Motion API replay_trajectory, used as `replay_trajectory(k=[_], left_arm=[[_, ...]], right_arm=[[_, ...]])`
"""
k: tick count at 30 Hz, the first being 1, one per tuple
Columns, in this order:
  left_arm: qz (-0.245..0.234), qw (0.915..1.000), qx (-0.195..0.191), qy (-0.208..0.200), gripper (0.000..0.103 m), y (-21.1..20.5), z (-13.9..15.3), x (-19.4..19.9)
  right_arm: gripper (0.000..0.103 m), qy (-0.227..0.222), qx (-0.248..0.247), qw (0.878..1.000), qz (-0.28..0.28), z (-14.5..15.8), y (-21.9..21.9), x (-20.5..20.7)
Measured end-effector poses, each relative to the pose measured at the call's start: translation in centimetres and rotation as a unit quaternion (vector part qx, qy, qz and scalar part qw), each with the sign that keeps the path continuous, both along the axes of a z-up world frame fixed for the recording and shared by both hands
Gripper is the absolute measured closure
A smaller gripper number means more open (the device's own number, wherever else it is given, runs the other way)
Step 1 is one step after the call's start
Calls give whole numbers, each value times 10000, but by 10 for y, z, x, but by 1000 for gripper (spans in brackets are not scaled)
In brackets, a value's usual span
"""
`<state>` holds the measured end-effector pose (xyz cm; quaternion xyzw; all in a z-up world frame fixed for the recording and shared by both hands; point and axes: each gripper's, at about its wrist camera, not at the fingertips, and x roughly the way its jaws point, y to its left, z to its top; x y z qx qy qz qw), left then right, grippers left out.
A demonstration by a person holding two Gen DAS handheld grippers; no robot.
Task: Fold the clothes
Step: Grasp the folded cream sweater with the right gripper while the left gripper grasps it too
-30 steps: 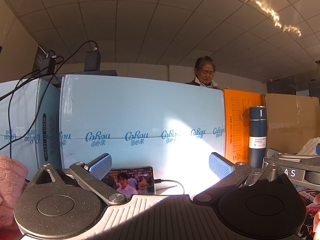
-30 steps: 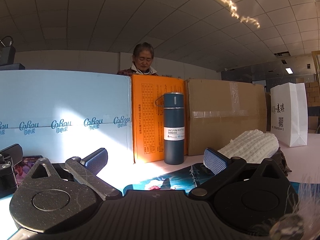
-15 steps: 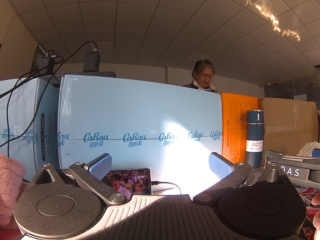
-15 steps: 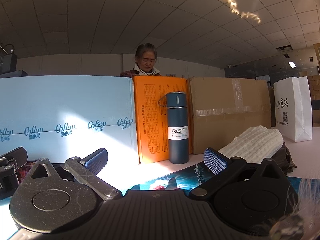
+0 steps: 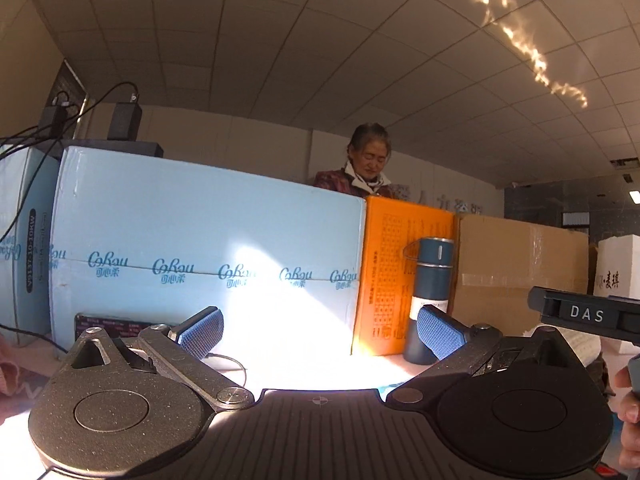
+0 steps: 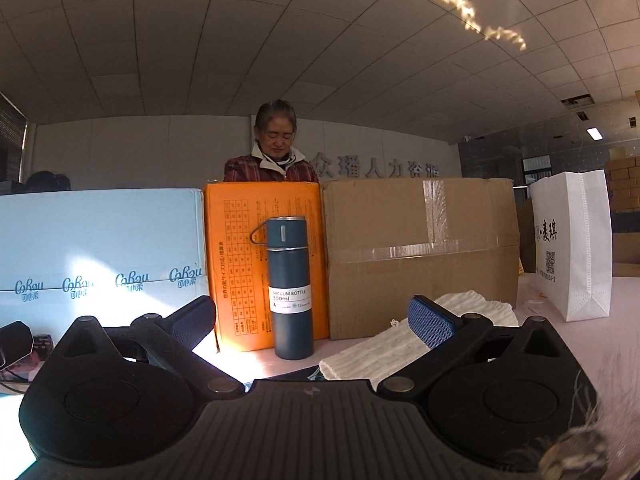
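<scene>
Clothes first: a white ribbed knit garment (image 6: pixel 404 344) lies bunched on the table (image 6: pixel 624 344), down in front of the brown carton (image 6: pixel 420 256), and it sits partly behind the right-hand finger of the right tongs (image 6: pixel 312 320). Its long axis runs on a slant, near end low and toward the middle of the right view, far end up and to the right against the carton. Right tongs are spread wide, nothing between the pads, hovering just short of the knit's near end. Left tongs (image 5: pixel 320 328) are also spread and empty, pointed at the pale blue carton (image 5: pixel 208 248); from there only a sliver of white knit (image 5: pixel 580 346) shows at the far right edge, beyond the other tool. So the right hand is clearly nearer, and I'd judge it takes the first pinch at that near hem, with the left having to swing rightward to join. Folding looks barely begun. Around it: blue vacuum bottle (image 6: pixel 290 288) upright just left of the knit, orange box (image 6: pixel 262 264) behind it, white paper bag (image 6: pixel 572 244) well right. A woman (image 6: pixel 276 152) stands behind the cartons.
</scene>
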<state>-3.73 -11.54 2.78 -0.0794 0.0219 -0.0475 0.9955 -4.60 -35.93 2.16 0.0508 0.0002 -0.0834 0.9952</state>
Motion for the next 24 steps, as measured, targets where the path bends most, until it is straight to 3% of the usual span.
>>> replay_trajectory(k=[2,8,10,13,15,17,18,20,21,24], left_arm=[[181,9989,-257,356,0,-19,2,9],[182,9931,-172,1142,0,-79,-11,41],[447,9856,-366,1590,0,-93,-16,55],[809,9653,-908,2312,0,-108,-29,76],[807,9593,-1046,2495,0,-116,-37,86],[501,9637,-1086,2386,0,-123,-44,93],[186,9678,-1131,2242,0,-124,-45,96],[-568,9672,-1433,2019,0,-122,-50,102],[-962,9606,-1659,2012,0,-120,-52,108],[-1901,9216,-2414,2372,0,-117,-62,131]], right_arm=[[0,85,125,9998,-116,2,-25,4],[0,365,267,9984,-336,0,-79,21],[0,459,347,9977,-357,-1,-95,29],[0,619,575,9954,-442,-4,-118,44],[0,769,766,9926,-543,-5,-133,55],[0,888,966,9898,-549,-7,-150,64],[0,921,1040,9889,-533,-8,-157,68],[0,1017,1224,9861,-469,-10,-171,76],[0,1066,1321,9845,-433,-12,-178,80],[0,1220,1844,9750,-234,-19,-203,90]])
